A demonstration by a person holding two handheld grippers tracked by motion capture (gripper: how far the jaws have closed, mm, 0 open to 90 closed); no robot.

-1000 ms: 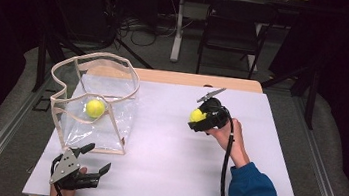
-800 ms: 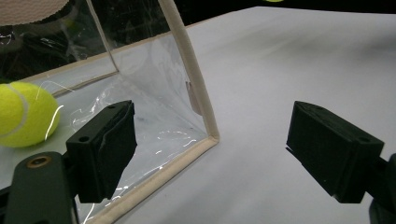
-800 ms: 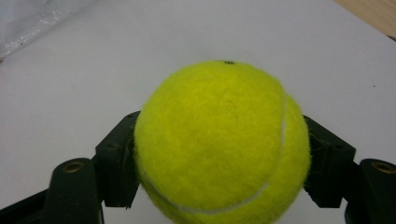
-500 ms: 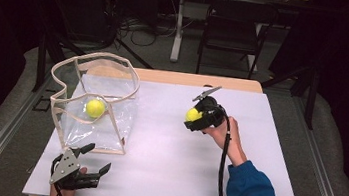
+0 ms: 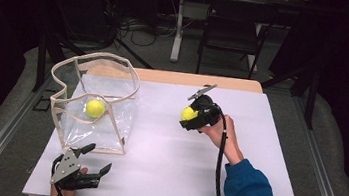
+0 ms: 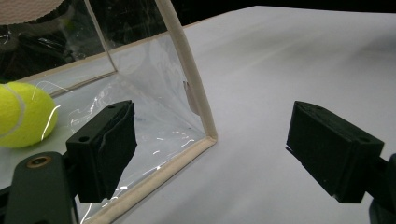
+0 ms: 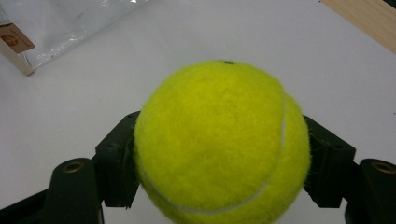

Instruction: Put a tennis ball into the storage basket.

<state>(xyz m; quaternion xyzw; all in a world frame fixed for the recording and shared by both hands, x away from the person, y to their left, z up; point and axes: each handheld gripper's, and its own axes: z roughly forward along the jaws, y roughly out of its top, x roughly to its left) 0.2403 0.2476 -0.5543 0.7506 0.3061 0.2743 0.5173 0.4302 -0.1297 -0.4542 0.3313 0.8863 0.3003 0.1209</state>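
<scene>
Two tennis balls on site, one held, one bagged. Landmark: the clear bag [image 5: 96, 106] with cream piping, standing open on the white table [image 5: 164, 167].

Nearest the person, the left gripper [image 5: 84, 169] lies low on the table just short of the bag's near bottom edge, jaws spread wide, nothing between them. The left gripper view shows what the high view cannot: the bag's near corner seam [image 6: 198, 100] stands between the two black jaws, untouched by either, and the bagged ball [image 6: 23, 114] rests on the bag's floor behind the clear wall.

Right of the bag, well apart from it, the right gripper [image 5: 189, 116] is closed on the second tennis ball [image 5: 188, 113], held over bare white surface. The right gripper view shows the pads pressed against both flanks of this ball [image 7: 222, 144], and a bottom corner of the bag [image 7: 18, 44] at far upper left.

Open room: a wide bare stretch of table runs between the bag and the right gripper, and on to the table's right edge. Beyond the bag, a strip of bare wood [image 5: 200, 80] marks the table's far edge.
</scene>
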